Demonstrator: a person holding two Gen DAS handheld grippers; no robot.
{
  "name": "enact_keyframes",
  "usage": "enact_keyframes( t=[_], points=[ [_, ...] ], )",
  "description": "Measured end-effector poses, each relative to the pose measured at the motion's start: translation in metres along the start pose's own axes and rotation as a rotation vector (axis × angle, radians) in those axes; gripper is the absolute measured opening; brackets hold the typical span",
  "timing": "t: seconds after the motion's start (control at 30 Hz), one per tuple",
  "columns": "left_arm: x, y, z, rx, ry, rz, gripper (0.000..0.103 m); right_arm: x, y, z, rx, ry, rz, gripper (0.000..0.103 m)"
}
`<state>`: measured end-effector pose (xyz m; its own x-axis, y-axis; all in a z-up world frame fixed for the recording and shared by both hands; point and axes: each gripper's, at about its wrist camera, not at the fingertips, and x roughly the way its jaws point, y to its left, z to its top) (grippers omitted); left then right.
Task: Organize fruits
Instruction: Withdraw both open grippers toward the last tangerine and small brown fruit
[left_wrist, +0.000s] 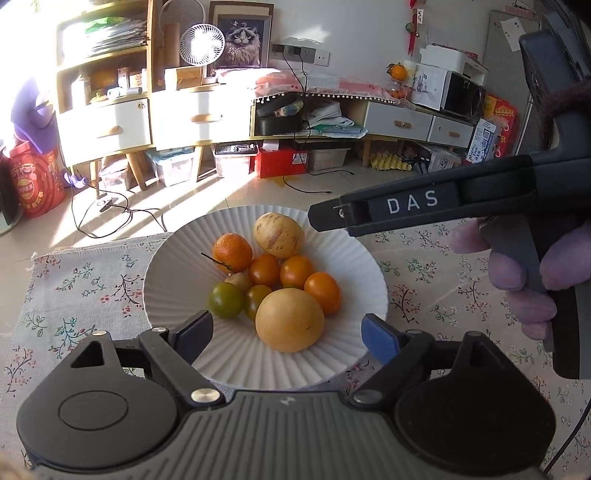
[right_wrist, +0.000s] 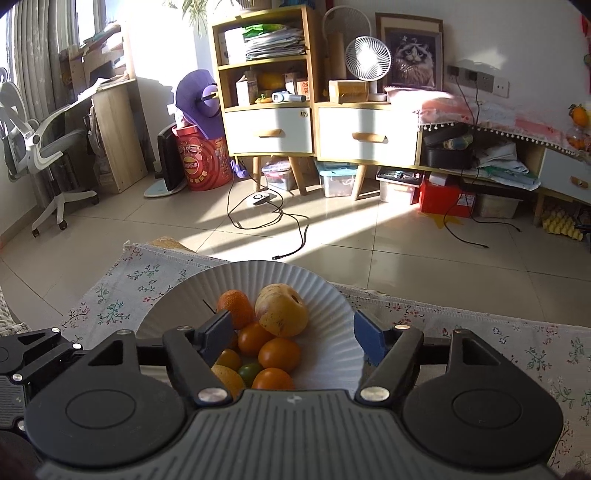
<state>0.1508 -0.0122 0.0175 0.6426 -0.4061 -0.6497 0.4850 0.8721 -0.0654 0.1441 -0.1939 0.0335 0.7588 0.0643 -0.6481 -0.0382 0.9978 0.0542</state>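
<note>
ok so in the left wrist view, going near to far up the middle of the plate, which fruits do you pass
big yellow round fruit → orange tomato → pale yellow streaked fruit, then the far rim of the white ribbed plate

Fruit crowds the white plate; floral cloth on both sides lies bare.

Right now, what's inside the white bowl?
The white bowl holds a mandarin, orange tomatoes, green tomatoes and two big yellow fruits. Anything underneath them is hidden.
</note>
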Motion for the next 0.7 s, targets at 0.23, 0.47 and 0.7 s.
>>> enact_keyframes(
  t=[0.23, 0.47, 0.7],
  points=[
    [-0.018, 0.001, -0.011, 0.018, 0.014, 0.006, 0.078, -0.020, -0.001, -0.010, 0.008, 0.004, -0.010, 0.078],
    [-0.035, 0.003, -0.019, 0.010, 0.016, 0.014, 0.084, -0.034, 0.002, -0.020, 0.023, 0.010, -0.002, 0.086],
    [-0.043, 0.001, -0.028, 0.003, 0.030, 0.024, 0.084, -0.047, 0.004, -0.033, 0.042, 0.019, -0.007, 0.096]
  ],
)
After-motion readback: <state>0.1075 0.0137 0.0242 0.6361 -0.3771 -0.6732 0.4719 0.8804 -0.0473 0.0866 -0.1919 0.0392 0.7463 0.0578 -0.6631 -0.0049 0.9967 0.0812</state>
